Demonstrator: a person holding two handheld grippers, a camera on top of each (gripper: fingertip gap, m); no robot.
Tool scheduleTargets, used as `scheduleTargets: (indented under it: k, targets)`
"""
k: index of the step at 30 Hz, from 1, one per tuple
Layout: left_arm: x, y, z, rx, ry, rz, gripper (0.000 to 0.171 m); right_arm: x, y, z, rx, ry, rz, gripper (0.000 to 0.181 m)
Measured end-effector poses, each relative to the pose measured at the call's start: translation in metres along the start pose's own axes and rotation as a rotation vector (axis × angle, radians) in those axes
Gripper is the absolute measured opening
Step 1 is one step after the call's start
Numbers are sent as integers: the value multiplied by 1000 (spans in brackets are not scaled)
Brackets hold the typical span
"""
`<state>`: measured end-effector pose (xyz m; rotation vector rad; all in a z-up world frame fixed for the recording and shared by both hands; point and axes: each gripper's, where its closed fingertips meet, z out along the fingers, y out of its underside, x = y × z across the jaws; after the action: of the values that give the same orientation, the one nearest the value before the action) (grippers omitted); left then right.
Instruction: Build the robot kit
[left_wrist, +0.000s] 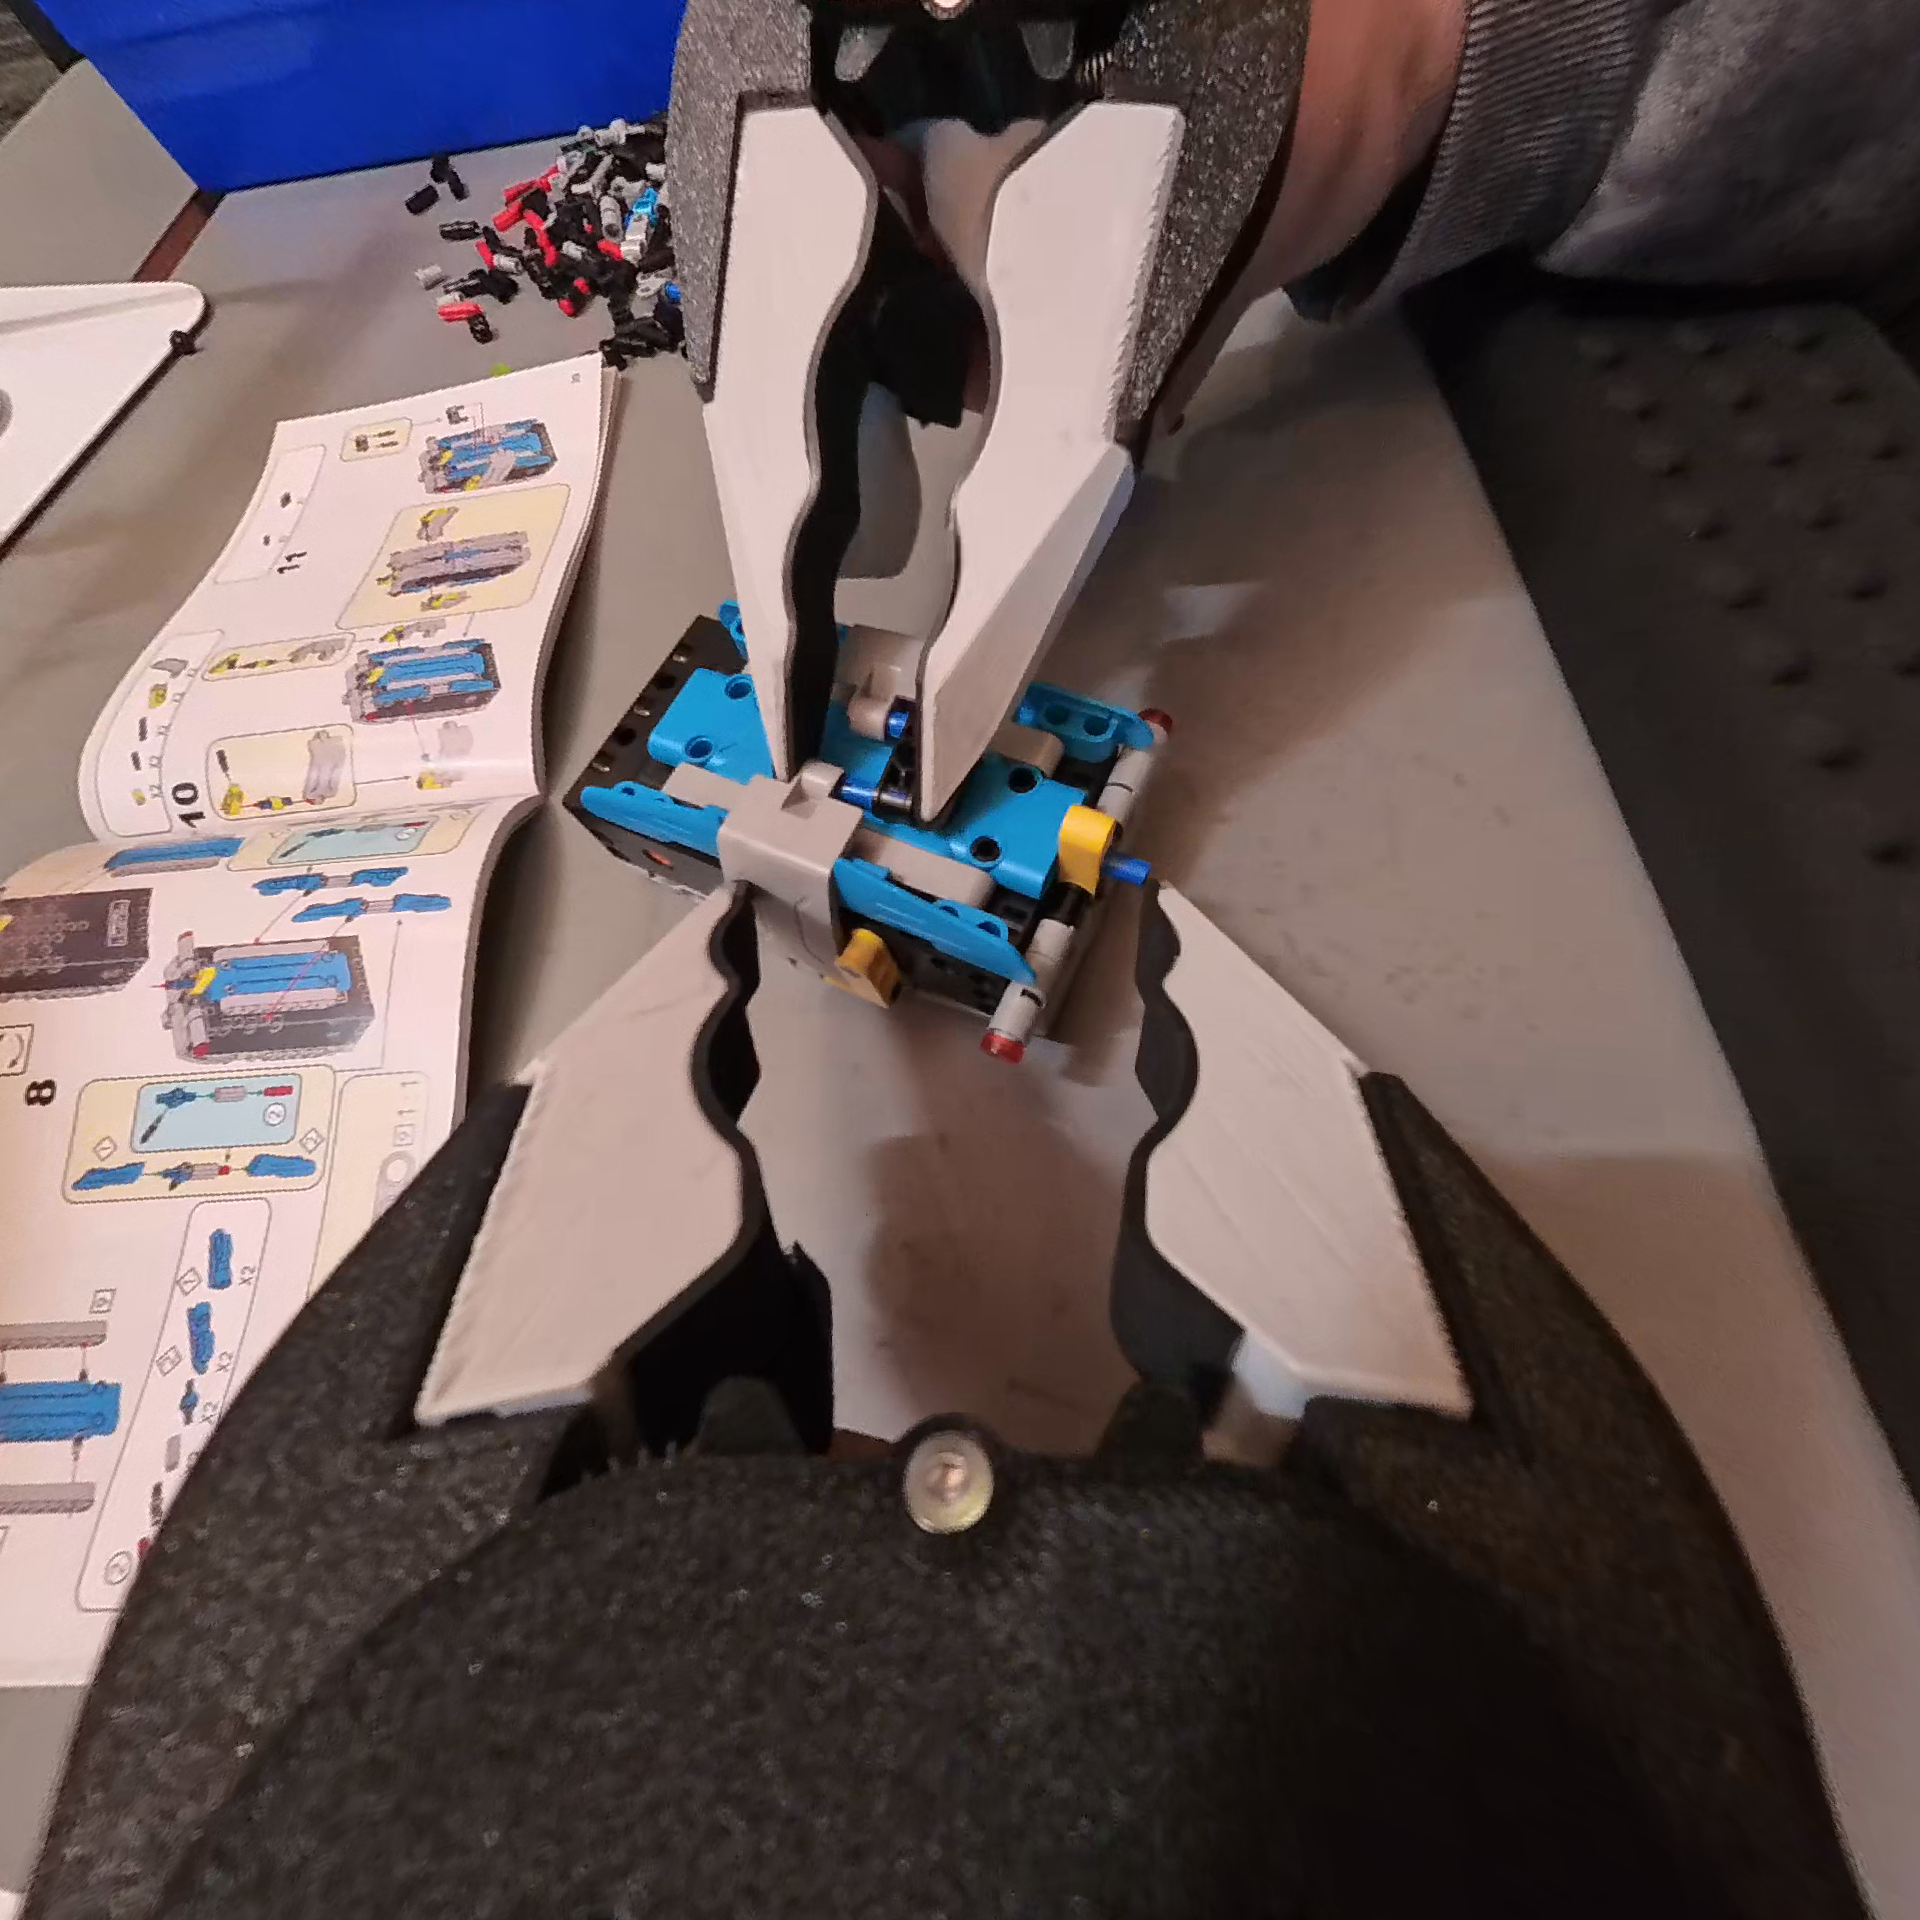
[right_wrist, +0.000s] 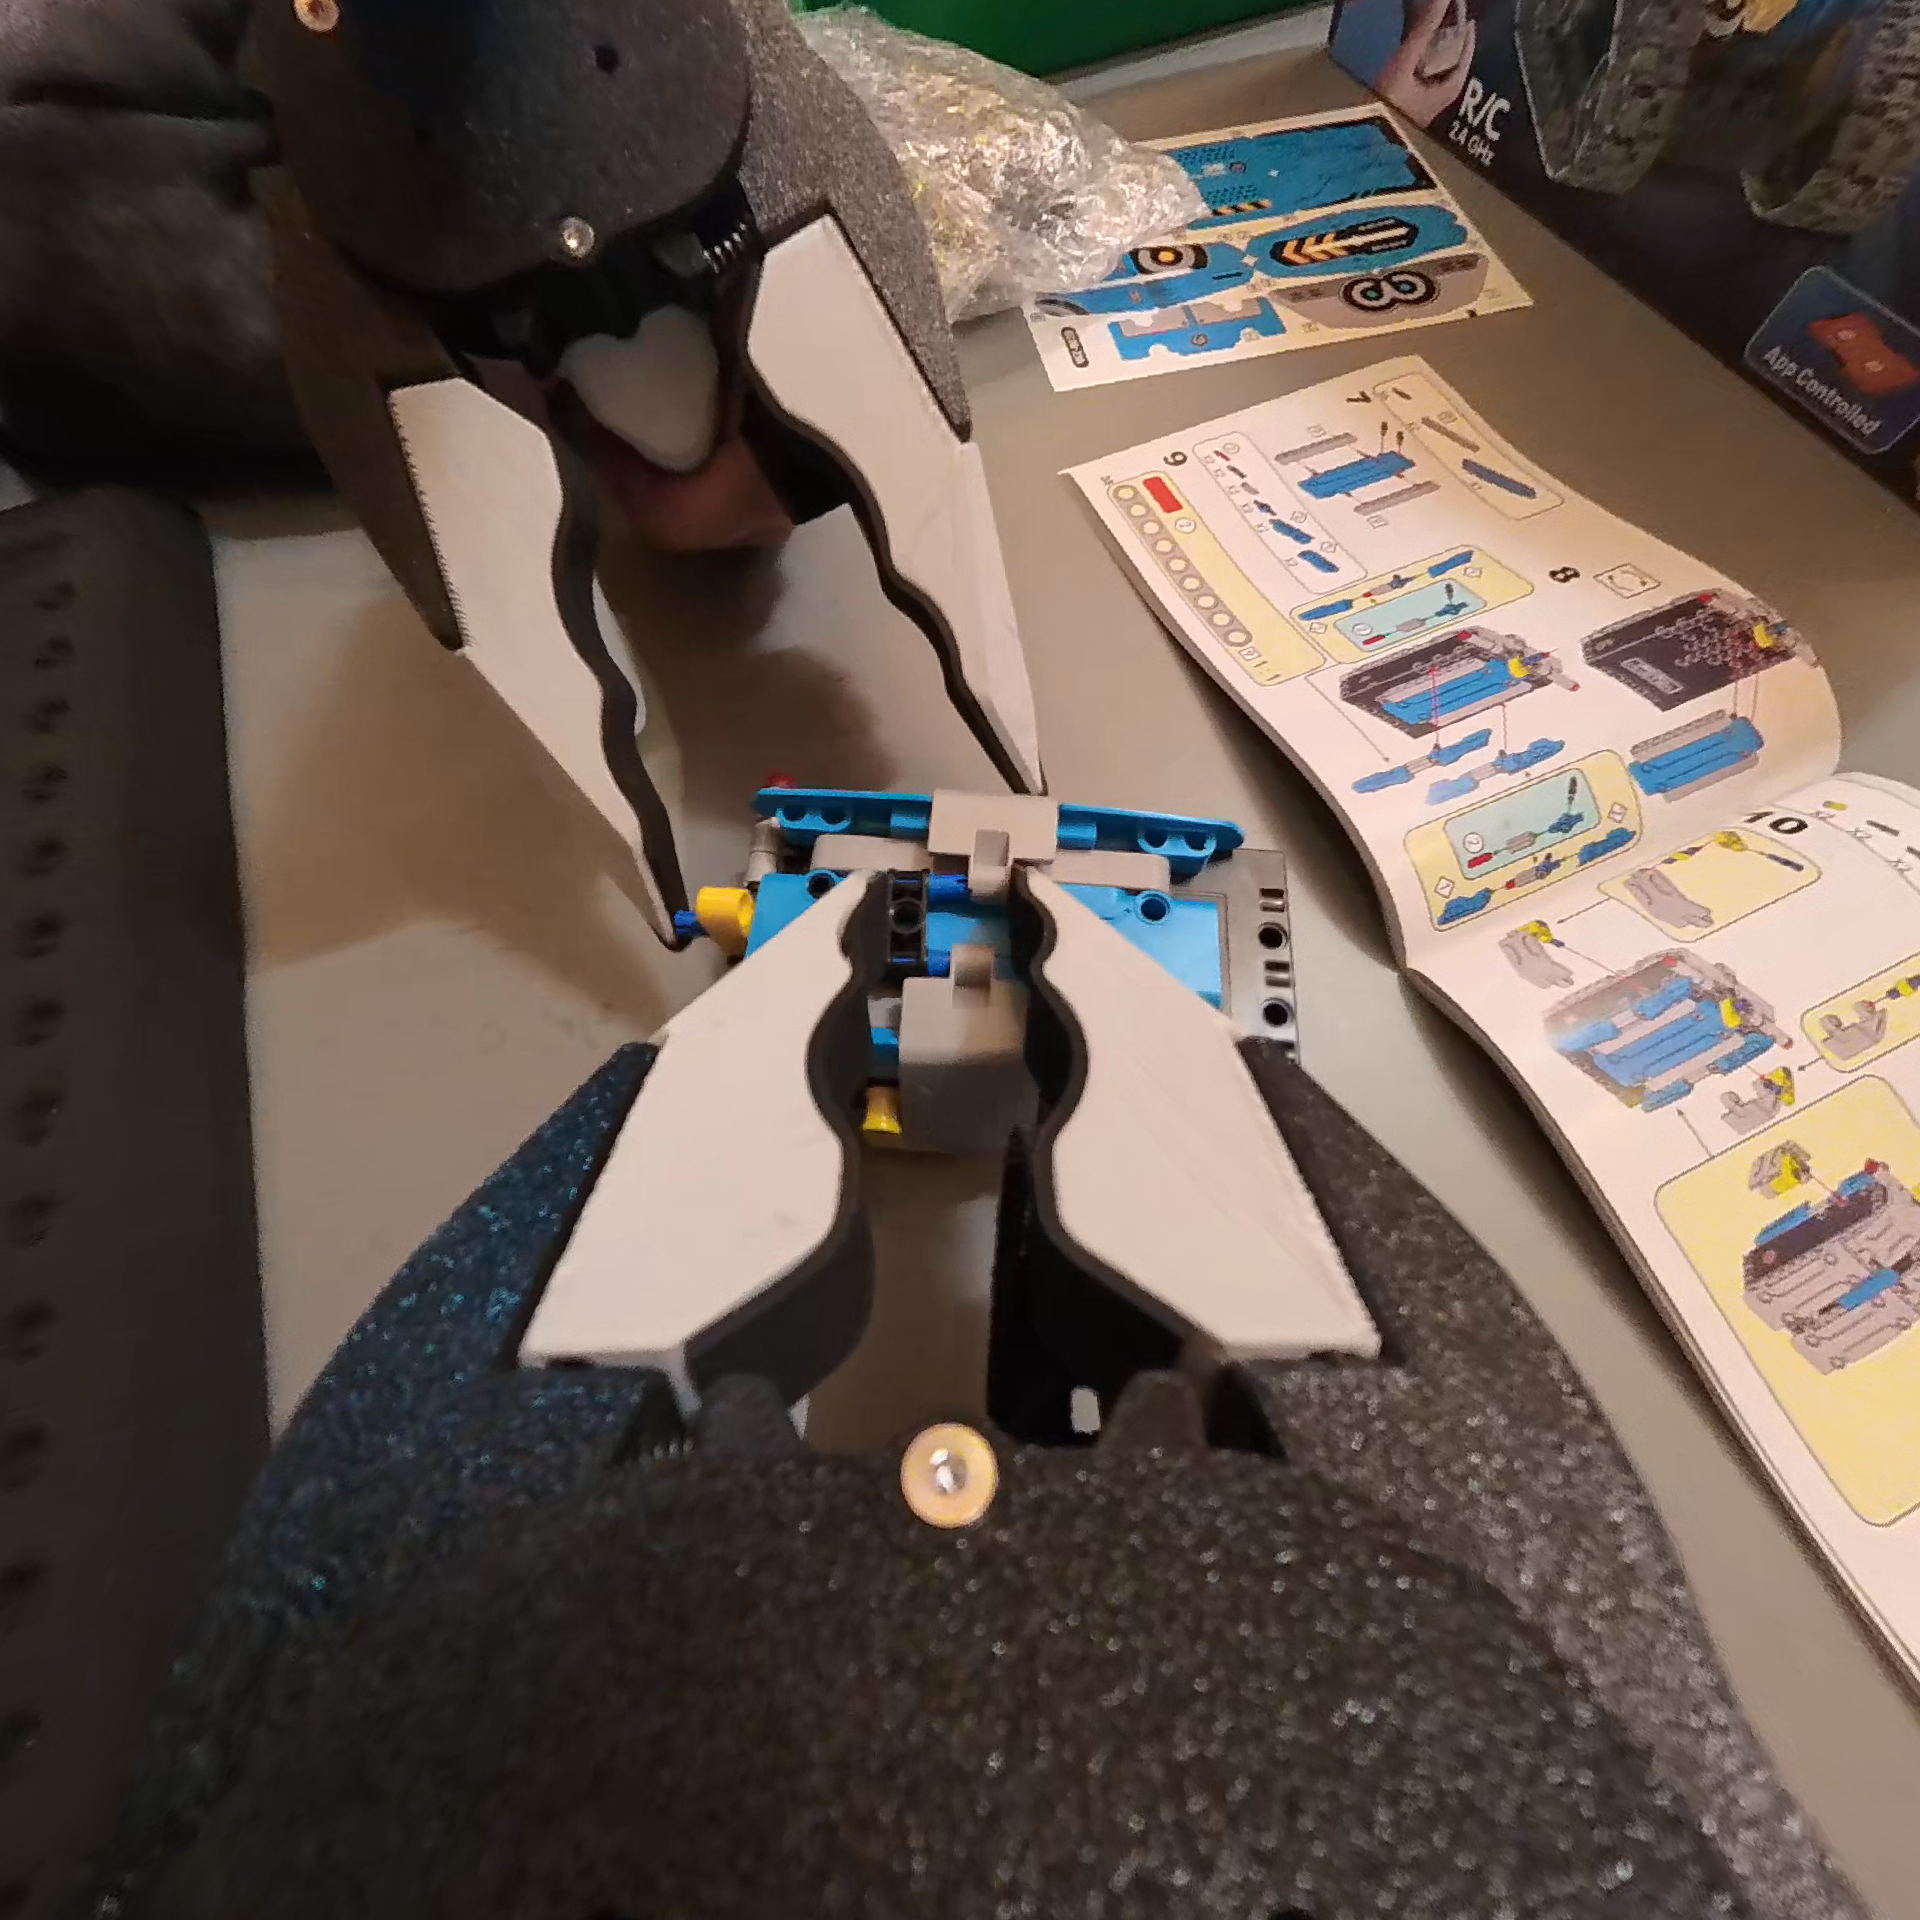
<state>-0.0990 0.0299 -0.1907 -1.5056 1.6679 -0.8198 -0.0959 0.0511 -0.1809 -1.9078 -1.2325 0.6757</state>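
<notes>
A small model (left_wrist: 935, 831) of blue beams on a black block, with grey pieces and yellow connectors, sits on the grey table; it also shows in the right wrist view (right_wrist: 1164, 914). My left gripper (left_wrist: 943, 904) is open wide, its tips at either side of the model's near end, one by a blue pin. It shows from the front in the right wrist view (right_wrist: 852, 857). My right gripper (right_wrist: 943, 883) is closed narrow on a grey piece (right_wrist: 956, 1070) with a yellow pin, set against the model's middle. It reaches down from the top of the left wrist view (left_wrist: 862, 790).
An open instruction booklet (left_wrist: 312, 831) (right_wrist: 1558, 831) lies beside the model. A pile of small loose parts (left_wrist: 561, 239) and a blue bin (left_wrist: 364, 83) are at the far end. A sticker sheet (right_wrist: 1278, 260), plastic bag (right_wrist: 1008, 177) and box (right_wrist: 1714, 156) lie beyond. A dark padded surface (left_wrist: 1714, 623) borders the table. My two grippers' fingertips are within a few centimetres of each other.
</notes>
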Motion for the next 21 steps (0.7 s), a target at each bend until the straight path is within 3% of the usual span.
scheduleTargets:
  k: [15,18,21]
  targets:
    - [1,6,7,-71,-180,158,68,-6,1,-3,53,-64,113,20]
    - [1,9,9,-100,-221,190,72,-6,1,-2,42,-26,74,21]
    - [1,7,10,-98,-222,160,72,-5,2,-1,5,93,-80,22]
